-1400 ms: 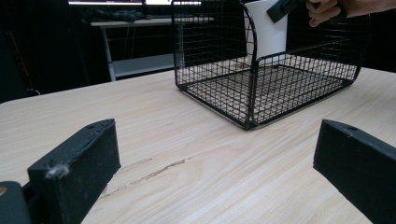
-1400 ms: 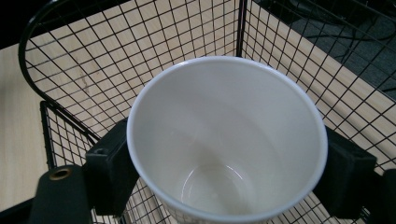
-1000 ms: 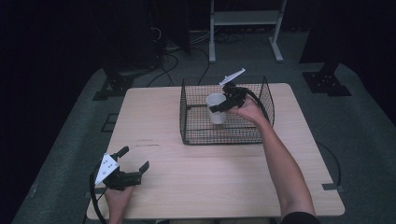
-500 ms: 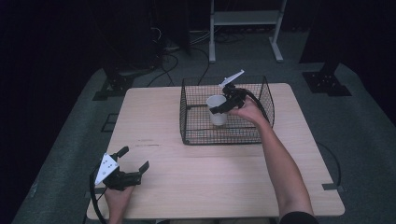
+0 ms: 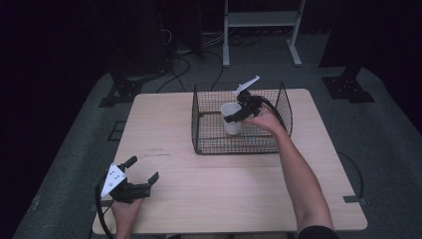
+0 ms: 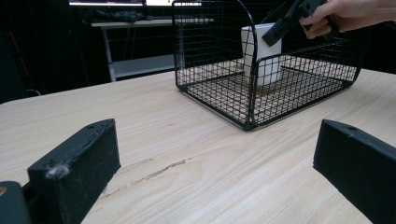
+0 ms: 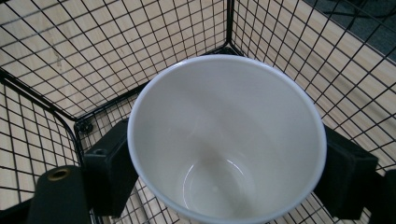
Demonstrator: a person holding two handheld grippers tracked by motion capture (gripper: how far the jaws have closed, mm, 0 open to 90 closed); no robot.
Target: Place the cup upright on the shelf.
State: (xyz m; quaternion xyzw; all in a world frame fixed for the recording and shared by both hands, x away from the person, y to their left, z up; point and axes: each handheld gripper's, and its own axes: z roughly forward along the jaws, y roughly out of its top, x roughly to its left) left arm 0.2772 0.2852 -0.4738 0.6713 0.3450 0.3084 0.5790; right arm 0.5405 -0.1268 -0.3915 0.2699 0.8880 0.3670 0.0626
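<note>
Since a second ago almost nothing has shifted: both my hands kept their places, and only the jaws of my right gripper (image 5: 238, 115) have eased a touch while remaining clamped on the white cup (image 5: 231, 118). The cup sits upright between those jaws, one pad on each side, inside the wire basket (image 5: 209, 142) surrounding my tool. My left gripper (image 5: 144, 175) rests wide and empty, the basket well ahead of it.
</note>
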